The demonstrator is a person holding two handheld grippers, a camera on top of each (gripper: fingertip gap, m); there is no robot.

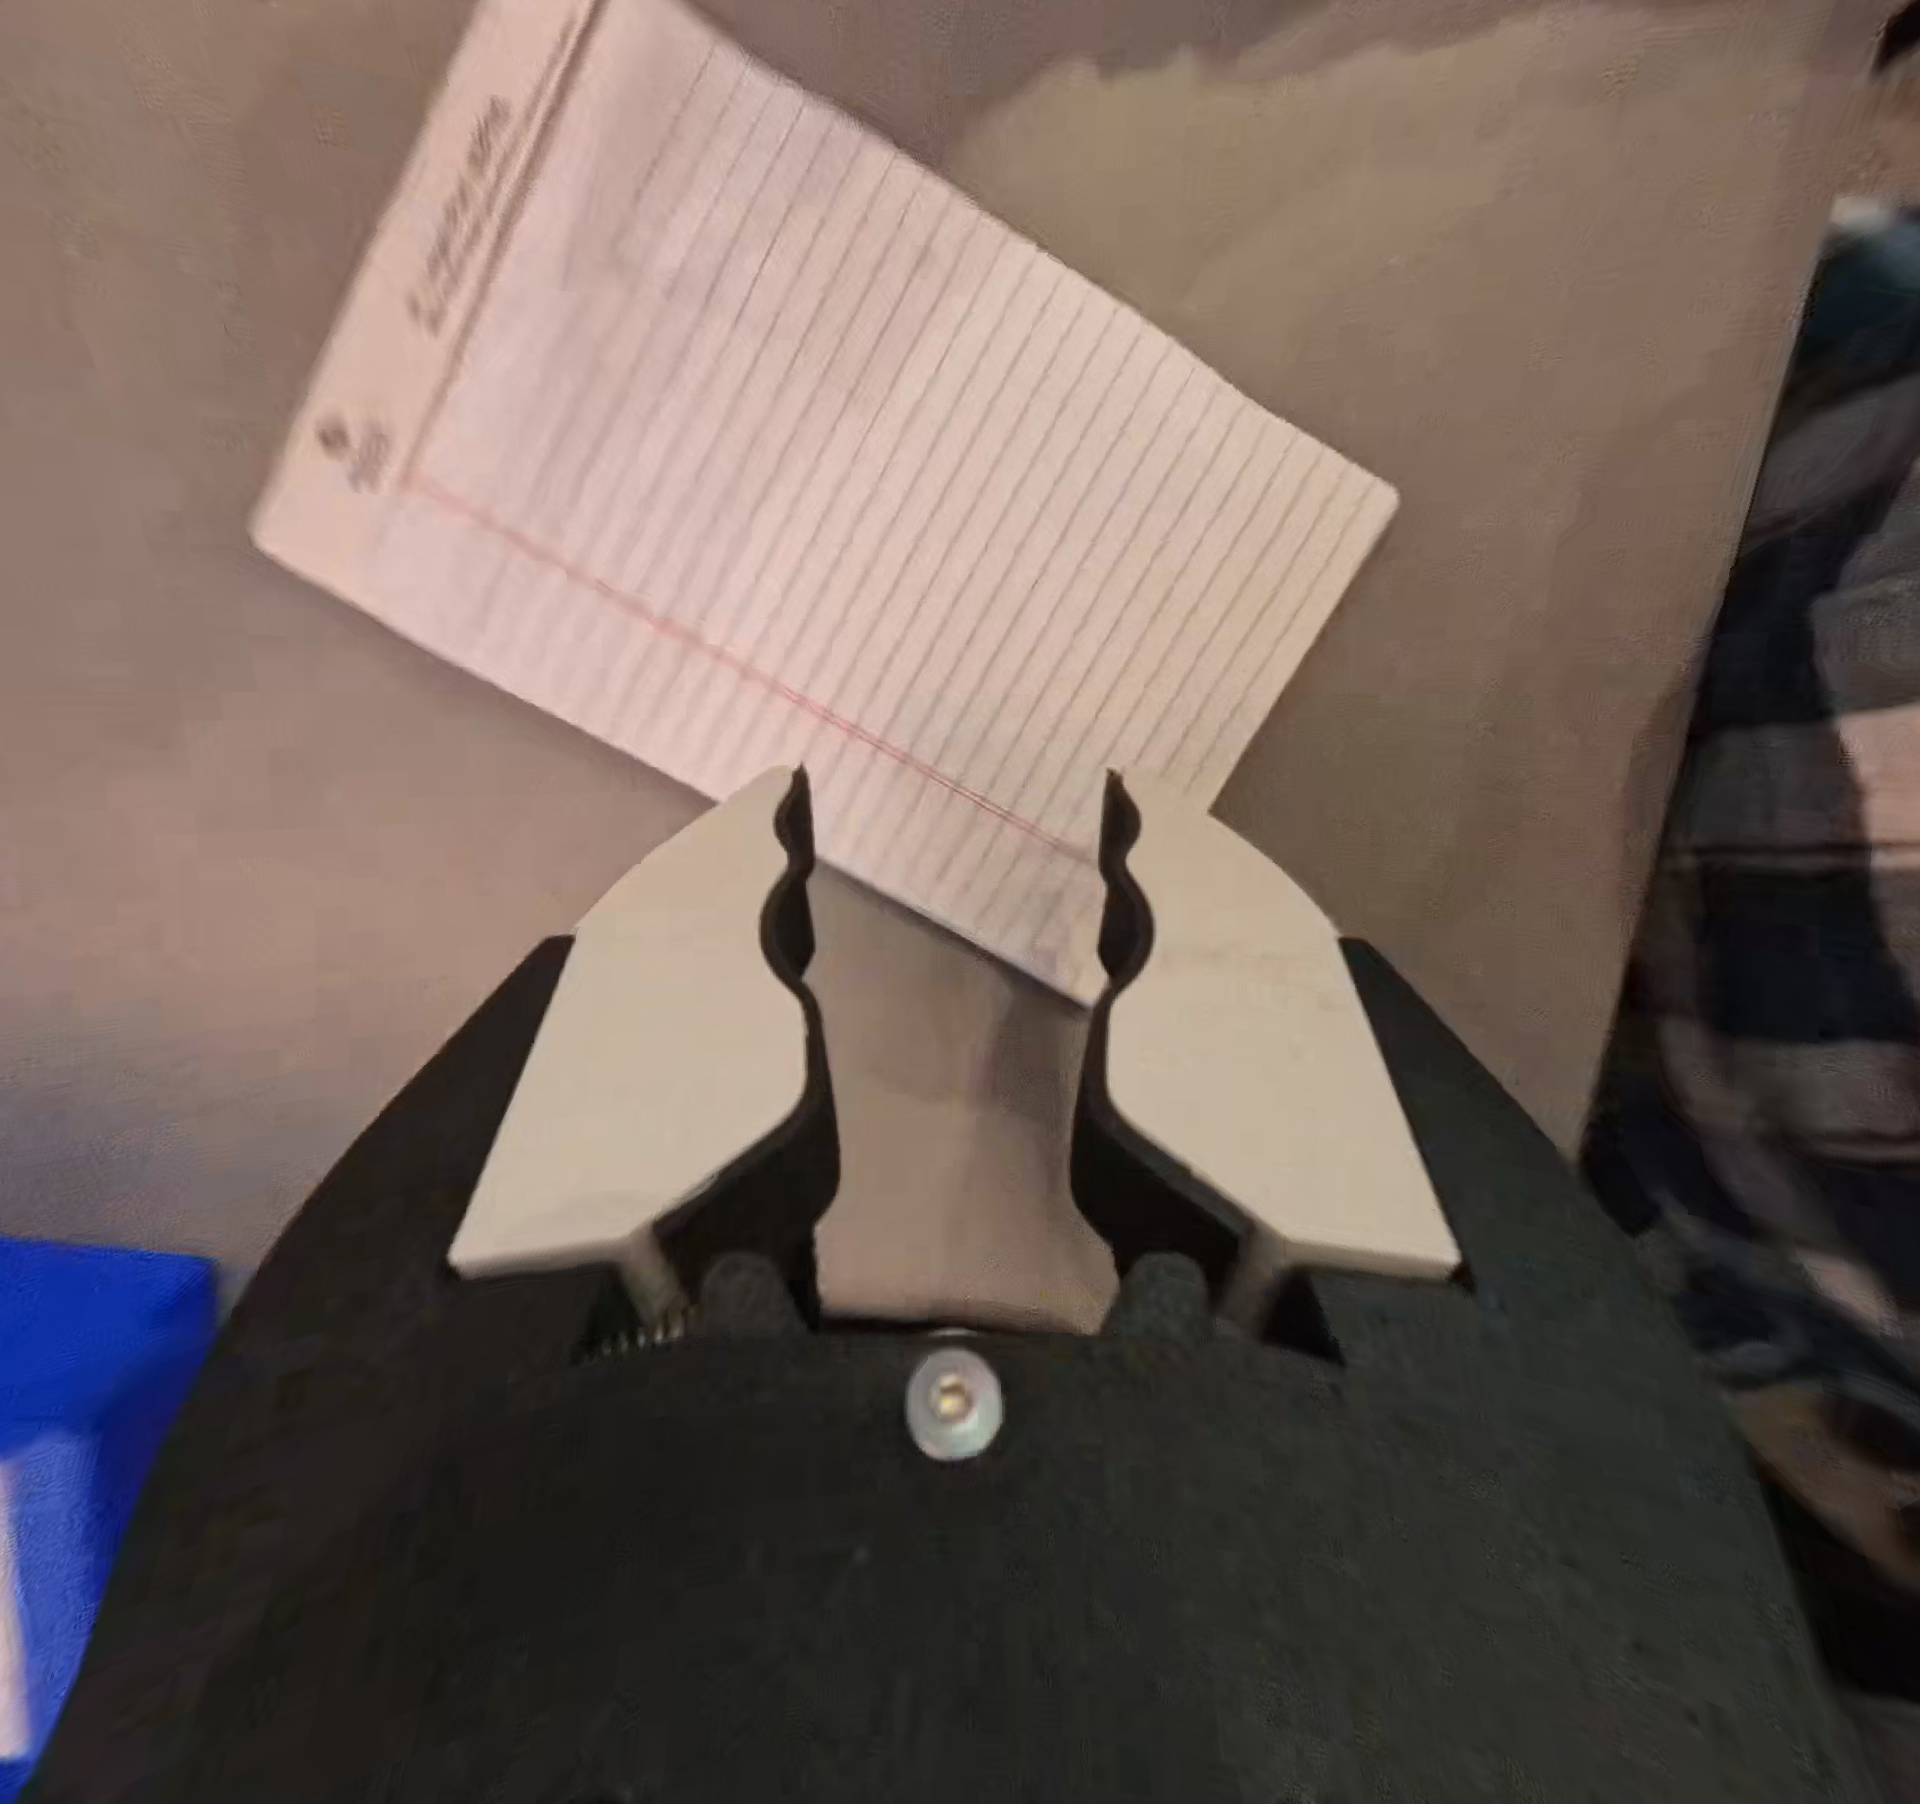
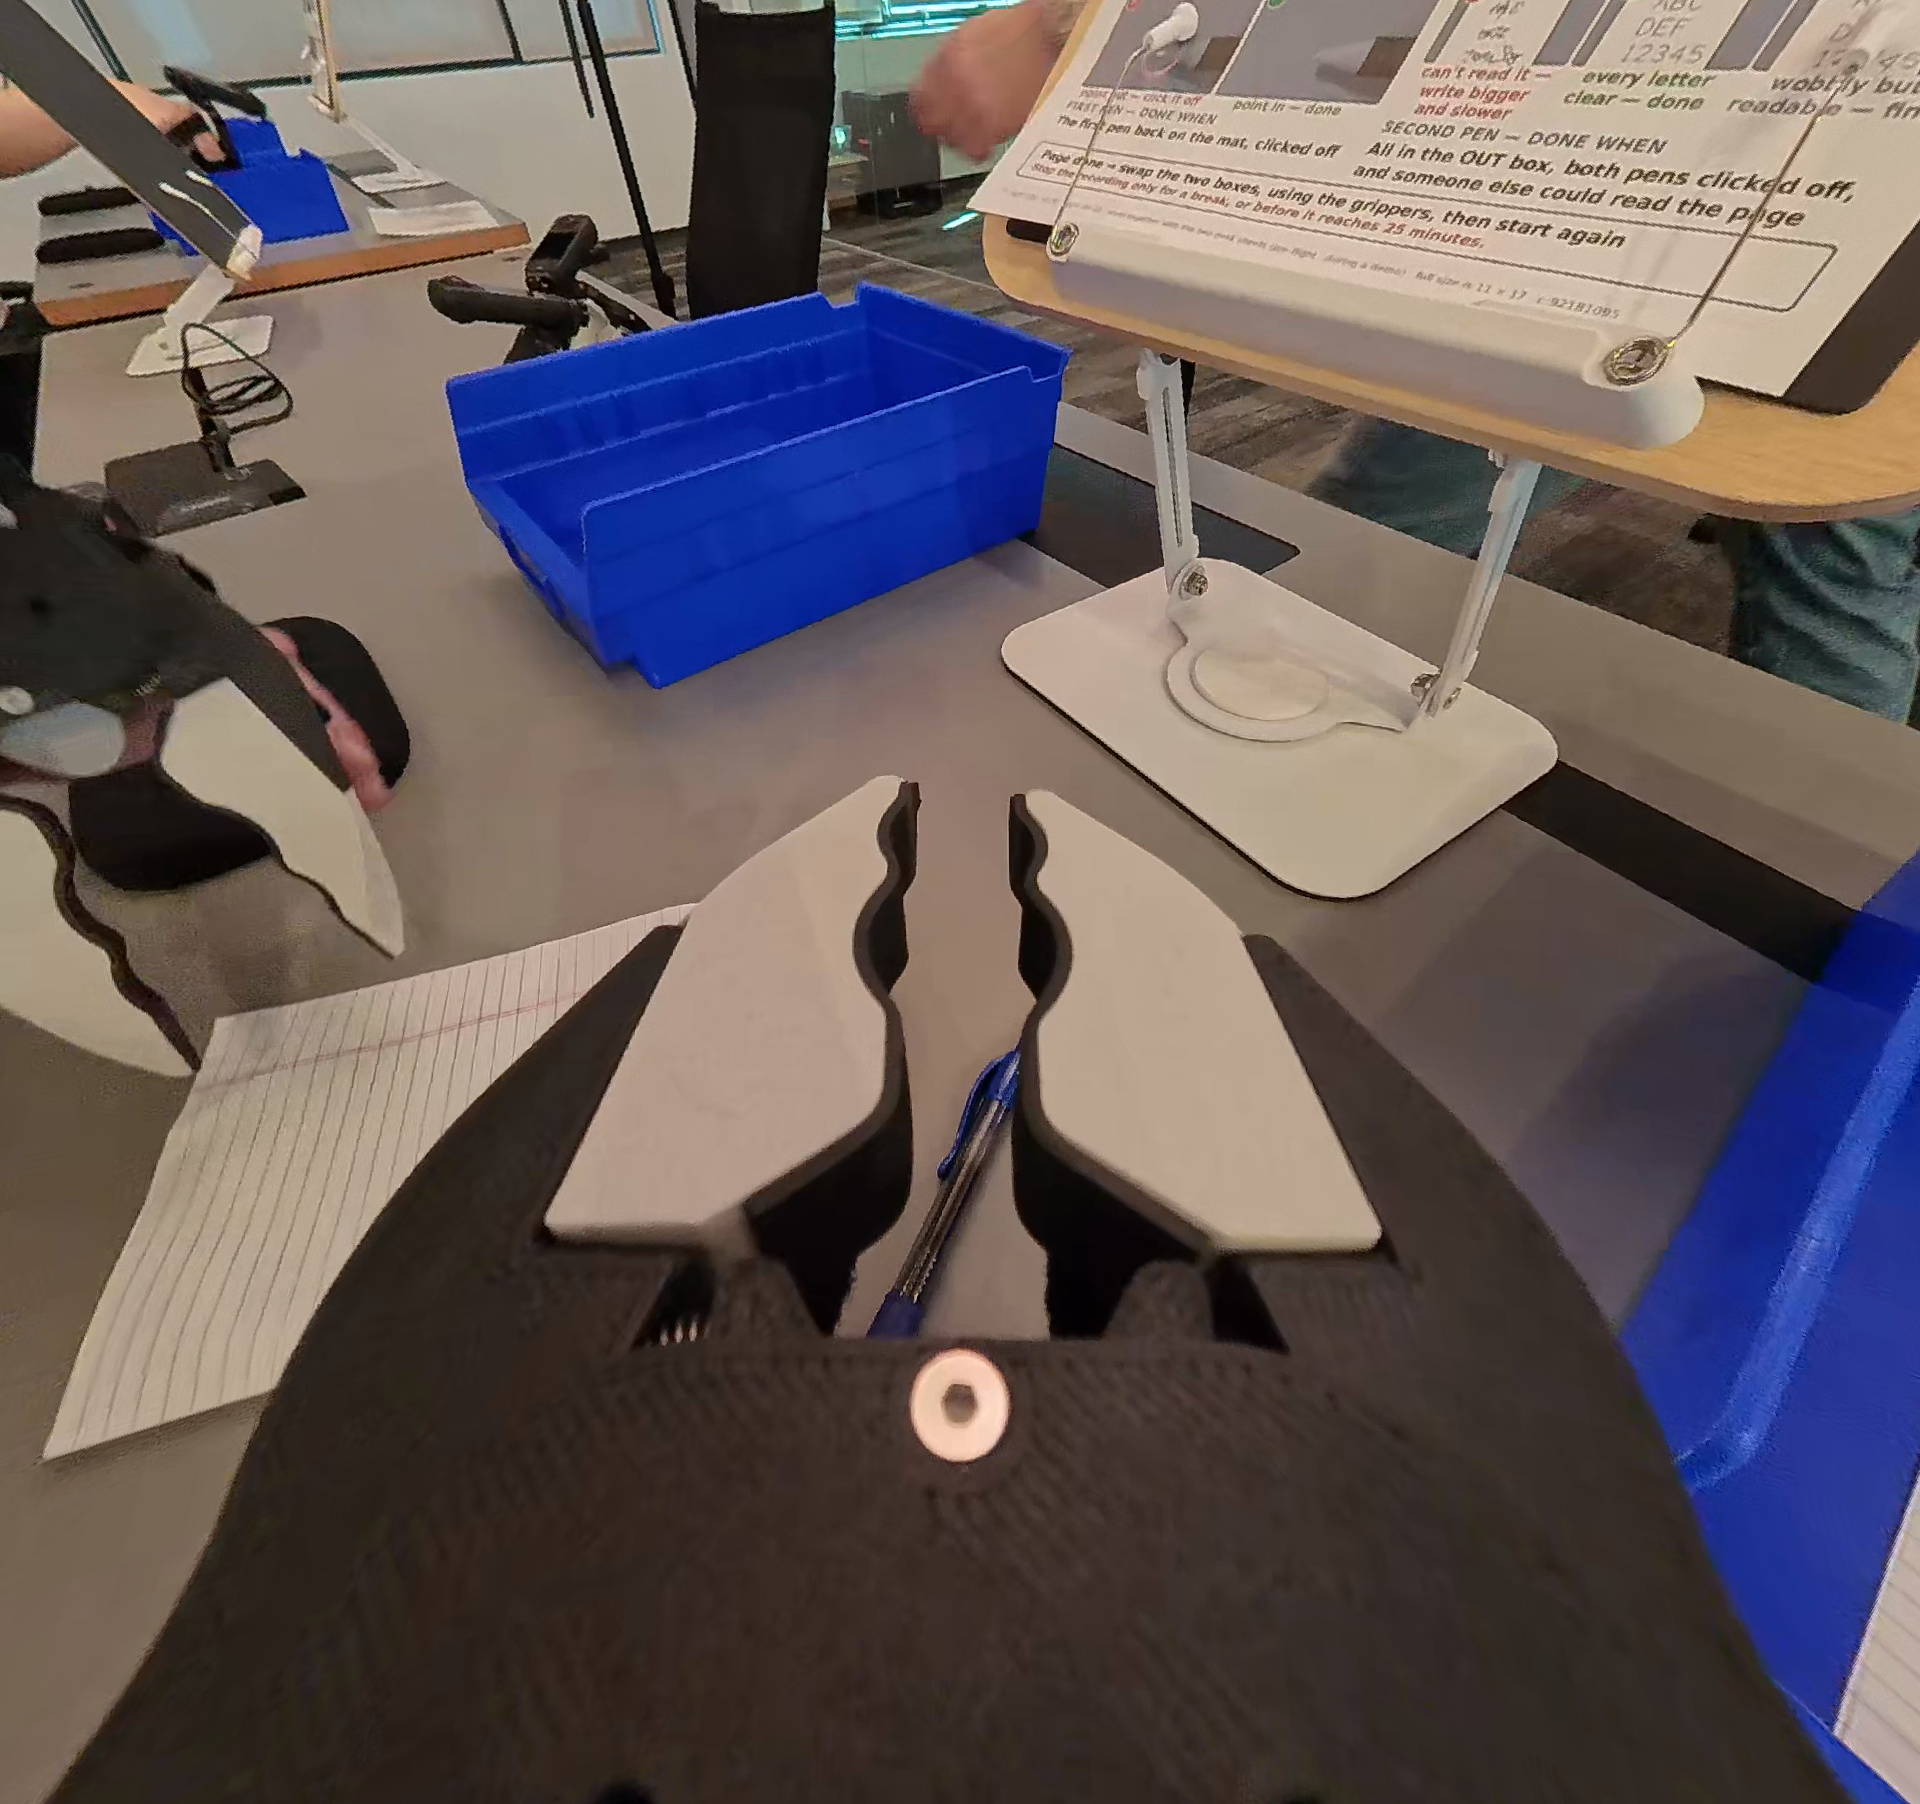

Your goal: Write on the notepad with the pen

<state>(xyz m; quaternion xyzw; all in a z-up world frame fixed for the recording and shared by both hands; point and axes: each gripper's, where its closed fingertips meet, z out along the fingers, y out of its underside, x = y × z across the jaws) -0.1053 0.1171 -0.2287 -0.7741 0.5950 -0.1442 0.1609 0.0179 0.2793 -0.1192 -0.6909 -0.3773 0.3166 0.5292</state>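
One notepad point(image 1: 790, 466), one pen point(image 2: 961, 1183) — two hand-held grippers, left point(image 1: 954, 788) and right point(image 2: 964, 804), both agape, empty

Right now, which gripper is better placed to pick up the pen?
The right gripper. The blue pen lies on the table directly between its open fingers, visible low in its own view. The left gripper is open over the notepad, with no pen in its view.

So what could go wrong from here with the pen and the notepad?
The pen lies on the table under the open right tool, deep between its fingers; closing now might grip it askew. The notepad lies loose and slanted, with the open left tool only above its corner, so it may slide.
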